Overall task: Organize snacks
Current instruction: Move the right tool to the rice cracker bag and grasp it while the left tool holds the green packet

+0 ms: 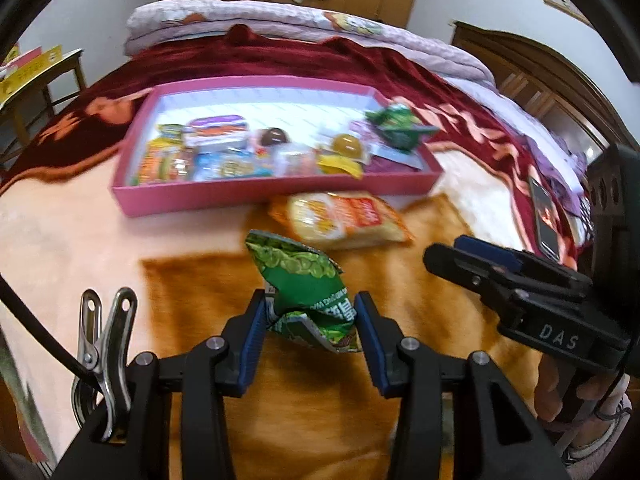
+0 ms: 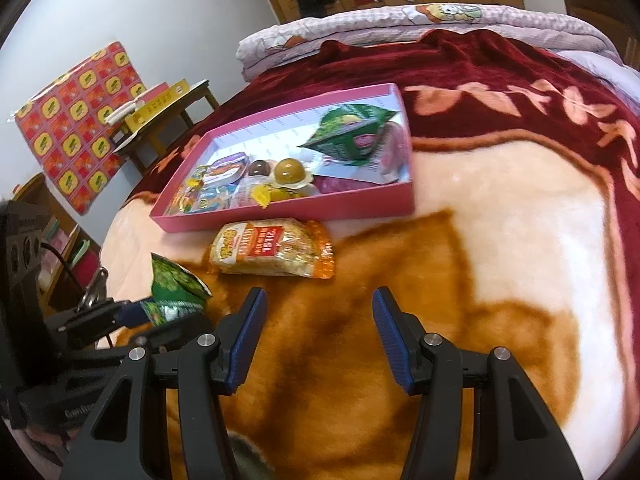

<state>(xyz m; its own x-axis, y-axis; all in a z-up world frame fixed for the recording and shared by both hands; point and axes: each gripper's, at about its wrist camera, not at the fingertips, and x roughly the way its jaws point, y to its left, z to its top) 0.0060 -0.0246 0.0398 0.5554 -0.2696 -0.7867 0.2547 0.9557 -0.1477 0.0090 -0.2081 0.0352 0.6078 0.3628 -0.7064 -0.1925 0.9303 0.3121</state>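
Note:
My left gripper (image 1: pixel 310 306) is shut on a green snack packet (image 1: pixel 298 276) and holds it above the blanket; the packet also shows in the right wrist view (image 2: pixel 174 286). An orange cracker packet (image 1: pixel 342 220) (image 2: pixel 276 254) lies on the blanket just in front of the pink tray (image 1: pixel 256 196) (image 2: pixel 280 214). The tray holds several snacks, among them another green packet (image 1: pixel 396 124) (image 2: pixel 350 136). My right gripper (image 2: pixel 319 300) is open and empty, low over the blanket, right of the left one; it shows in the left wrist view (image 1: pixel 460 256).
The bed is covered by an orange, cream and dark red blanket (image 2: pixel 500 240) with a folded quilt (image 2: pixel 400 20) at the far end. A phone (image 1: pixel 544 216) lies at the right. A small table (image 2: pixel 168 112) stands beside the bed on the left.

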